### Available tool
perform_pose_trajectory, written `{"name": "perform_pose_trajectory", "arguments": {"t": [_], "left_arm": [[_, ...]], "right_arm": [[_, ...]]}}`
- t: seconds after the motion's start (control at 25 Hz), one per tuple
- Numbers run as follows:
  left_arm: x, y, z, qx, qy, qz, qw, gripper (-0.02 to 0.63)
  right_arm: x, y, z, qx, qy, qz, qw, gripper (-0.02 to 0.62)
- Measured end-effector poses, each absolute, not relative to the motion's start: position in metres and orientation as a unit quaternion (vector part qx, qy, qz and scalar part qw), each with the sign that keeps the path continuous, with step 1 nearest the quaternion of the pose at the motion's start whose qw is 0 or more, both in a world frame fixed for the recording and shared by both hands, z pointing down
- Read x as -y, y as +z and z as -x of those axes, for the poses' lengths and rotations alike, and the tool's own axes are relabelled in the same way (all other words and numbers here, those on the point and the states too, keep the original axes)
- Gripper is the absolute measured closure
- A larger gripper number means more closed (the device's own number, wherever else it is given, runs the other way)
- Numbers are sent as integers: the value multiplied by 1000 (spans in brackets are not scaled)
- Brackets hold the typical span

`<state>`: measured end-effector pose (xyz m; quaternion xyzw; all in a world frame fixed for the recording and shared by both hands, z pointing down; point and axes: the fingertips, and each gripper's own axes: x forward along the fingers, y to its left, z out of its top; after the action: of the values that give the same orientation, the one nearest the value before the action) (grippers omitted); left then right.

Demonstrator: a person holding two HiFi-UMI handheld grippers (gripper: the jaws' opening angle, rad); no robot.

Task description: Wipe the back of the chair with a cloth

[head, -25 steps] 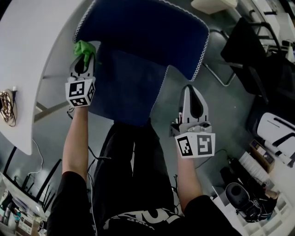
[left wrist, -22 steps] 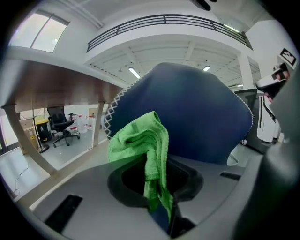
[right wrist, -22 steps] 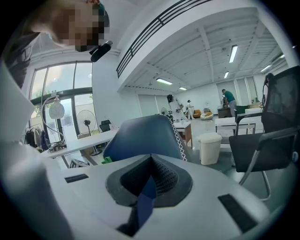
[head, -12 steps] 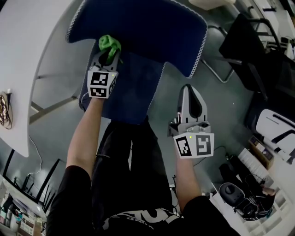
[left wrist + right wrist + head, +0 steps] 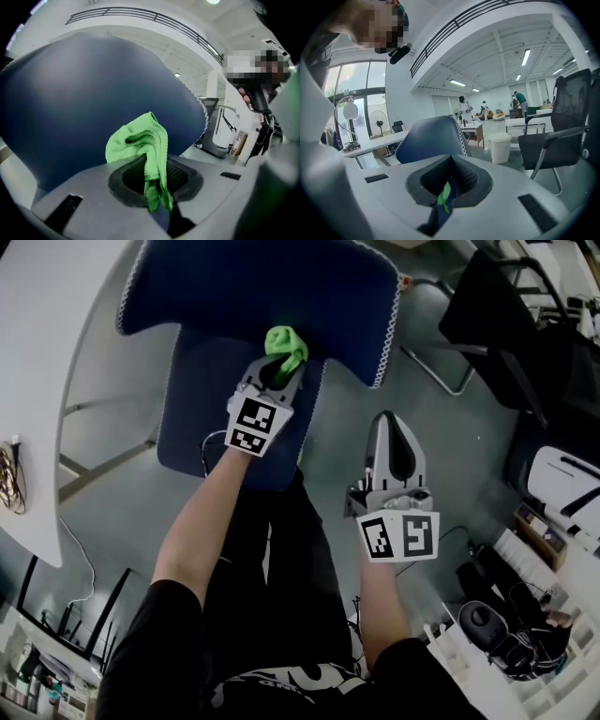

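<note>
The blue chair's back [image 5: 272,287] spreads across the top of the head view, its seat [image 5: 216,437] below it. My left gripper [image 5: 278,367] is shut on a crumpled green cloth [image 5: 286,345], which presses against the lower part of the back, right of its middle. In the left gripper view the cloth [image 5: 140,140] sticks out of the left gripper [image 5: 157,187] against the dark blue chair back [image 5: 84,103]. My right gripper [image 5: 389,420] hangs to the right of the seat, shut and holding nothing. In the right gripper view the right gripper [image 5: 445,192] points toward the chair back [image 5: 431,138].
A white table [image 5: 56,334] curves along the left with coiled cables [image 5: 11,474] on it. A black mesh chair [image 5: 487,315] stands at the right, also seen as the black chair [image 5: 562,122]. A white bin [image 5: 500,146] stands beyond. The person's legs are under the grippers.
The left gripper has carried the green cloth rightward along the chair back, from its left edge to right of the middle. The right gripper has stayed put.
</note>
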<state>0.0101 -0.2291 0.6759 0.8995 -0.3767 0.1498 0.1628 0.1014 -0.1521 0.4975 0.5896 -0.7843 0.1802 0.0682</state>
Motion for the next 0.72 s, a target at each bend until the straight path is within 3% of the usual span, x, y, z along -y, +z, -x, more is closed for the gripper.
{"name": "perform_pose_trajectory", "arguments": {"t": [0.28, 0.72], "left_arm": [[203, 645, -61, 259, 138, -942, 165, 540], [216, 567, 8, 337, 157, -910, 182, 538]], "right_arm": [[144, 495, -117, 774, 182, -603, 61, 603], [139, 453, -133, 778, 184, -597, 66, 603]]}}
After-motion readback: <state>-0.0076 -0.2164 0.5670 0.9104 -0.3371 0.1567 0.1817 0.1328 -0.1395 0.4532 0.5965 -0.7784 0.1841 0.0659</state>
